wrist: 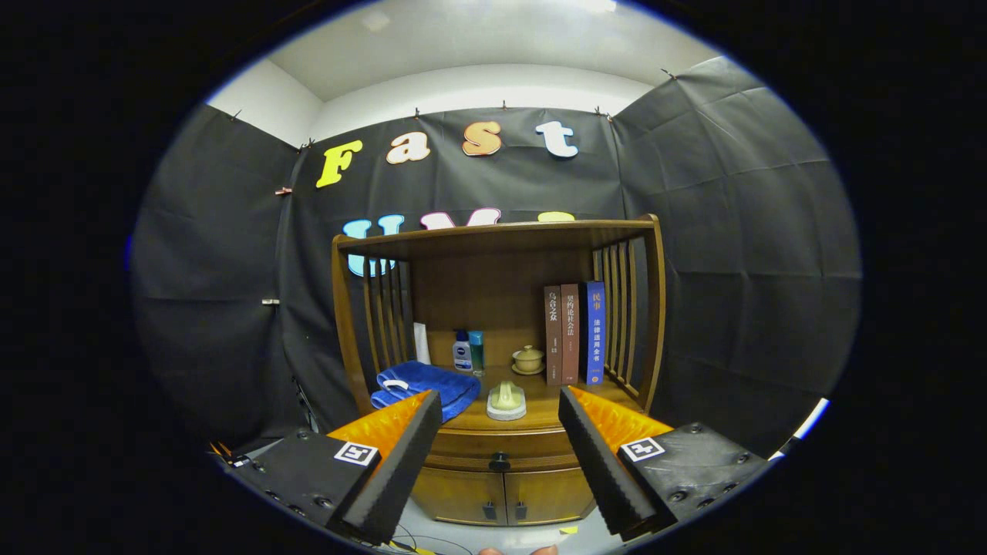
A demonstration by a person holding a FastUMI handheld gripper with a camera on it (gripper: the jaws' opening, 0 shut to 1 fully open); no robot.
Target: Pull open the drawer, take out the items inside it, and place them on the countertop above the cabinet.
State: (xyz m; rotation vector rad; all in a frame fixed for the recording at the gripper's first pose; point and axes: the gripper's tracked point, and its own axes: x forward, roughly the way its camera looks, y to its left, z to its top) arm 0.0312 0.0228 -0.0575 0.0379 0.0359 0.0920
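Between spread fingers of hand-held gripper (pixel 500 439), beyond tips: shut drawer (pixel 500 447).

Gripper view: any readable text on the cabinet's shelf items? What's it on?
"乌合之众": spine of the left brown book.
"民事", "法律适用全书": spine of the blue book.
Middle brown book: spine text too blurred to read.
Bottles: print too small to read.
Gripper: open, drawer knob seen between its fingers, untouched; no words on either.
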